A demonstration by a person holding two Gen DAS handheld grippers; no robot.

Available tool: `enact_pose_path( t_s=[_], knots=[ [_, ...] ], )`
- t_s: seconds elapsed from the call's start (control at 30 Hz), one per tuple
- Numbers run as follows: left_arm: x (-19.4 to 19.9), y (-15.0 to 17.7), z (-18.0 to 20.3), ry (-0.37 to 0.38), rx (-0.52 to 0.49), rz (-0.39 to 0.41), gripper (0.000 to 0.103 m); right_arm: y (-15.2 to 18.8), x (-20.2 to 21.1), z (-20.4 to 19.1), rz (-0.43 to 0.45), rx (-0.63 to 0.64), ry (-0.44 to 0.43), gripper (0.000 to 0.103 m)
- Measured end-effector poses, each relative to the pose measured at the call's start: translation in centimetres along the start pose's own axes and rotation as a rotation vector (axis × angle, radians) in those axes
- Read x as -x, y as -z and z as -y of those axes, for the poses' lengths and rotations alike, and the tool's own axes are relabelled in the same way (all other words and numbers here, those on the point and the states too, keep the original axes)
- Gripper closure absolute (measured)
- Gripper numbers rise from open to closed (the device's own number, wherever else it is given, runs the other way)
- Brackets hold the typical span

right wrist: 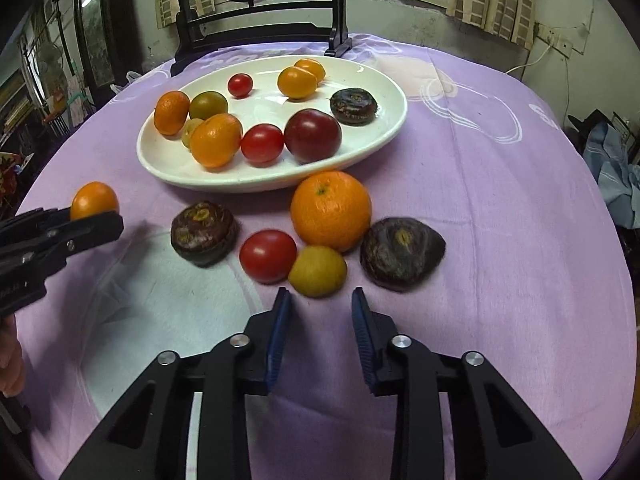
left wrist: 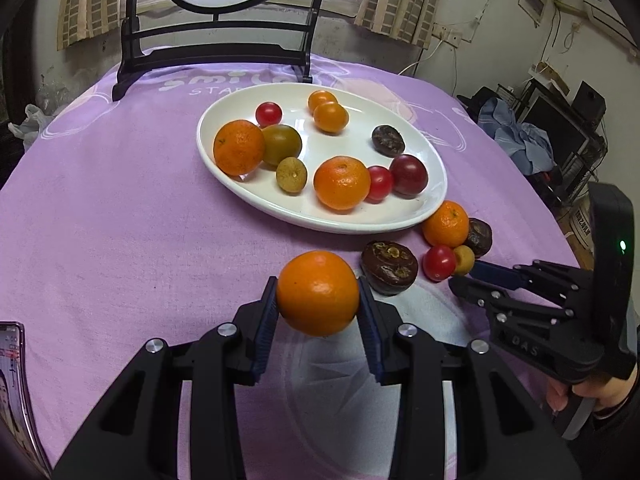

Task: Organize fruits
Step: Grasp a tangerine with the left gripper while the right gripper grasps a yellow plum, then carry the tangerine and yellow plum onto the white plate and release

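My left gripper is shut on an orange mandarin and holds it above the purple cloth, short of the white oval plate. The plate holds several fruits. It also shows in the right wrist view. My right gripper is open and empty, just short of a small yellow fruit. Around that fruit lie a red tomato, a large mandarin and two dark brown fruits. The left gripper with its mandarin shows at the left.
A dark wooden stand with a round painted panel stands behind the plate. A phone lies at the left edge of the table. The purple cloth covers the round table. Clutter sits beyond the right edge.
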State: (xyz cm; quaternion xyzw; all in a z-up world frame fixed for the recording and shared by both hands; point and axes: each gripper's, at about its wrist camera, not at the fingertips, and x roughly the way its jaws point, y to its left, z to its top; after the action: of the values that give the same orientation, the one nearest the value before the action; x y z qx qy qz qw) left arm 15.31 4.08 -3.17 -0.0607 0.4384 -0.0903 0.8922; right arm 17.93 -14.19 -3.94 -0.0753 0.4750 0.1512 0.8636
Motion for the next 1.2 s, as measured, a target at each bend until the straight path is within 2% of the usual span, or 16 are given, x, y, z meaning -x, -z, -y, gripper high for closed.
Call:
enact_pose_path(
  t_s=[0.27,0.47,0.87,1.0,1.1,1.2],
  knots=[
    [0.0,0.0,0.1,0.012,0.0,0.0,0.066,-0.9,-0.5,-0.4,-0.018,0.025,0.014,0.072],
    [-0.1,0.1,0.0,0.004,-0.001,0.0,0.066,-1.1,-0.5,-0.6,-0.015,-0.001,0.025,0.073],
    [0.0,0.0,0.7,0.015,-0.006,-0.006,0.066,2.0,5.3,0.3,0.074,-0.045,-0.022,0.073],
    [2.2,-1.6,1.8,0.06,-0.028,0.03,0.066,0.9,7.9,0.6,0.151,-0.037,-0.05,0.073],
    [3.1,-3.8,2.6,0.045,-0.056,0.062,0.066,-1.0,8.8,0.2,0.213,-0.013,-0.058,0.073],
    [2.8,-6.7,2.7,0.04,-0.033,0.071,0.066,-3.2,8.2,-0.1,0.246,-0.007,-0.063,0.073]
  ],
)
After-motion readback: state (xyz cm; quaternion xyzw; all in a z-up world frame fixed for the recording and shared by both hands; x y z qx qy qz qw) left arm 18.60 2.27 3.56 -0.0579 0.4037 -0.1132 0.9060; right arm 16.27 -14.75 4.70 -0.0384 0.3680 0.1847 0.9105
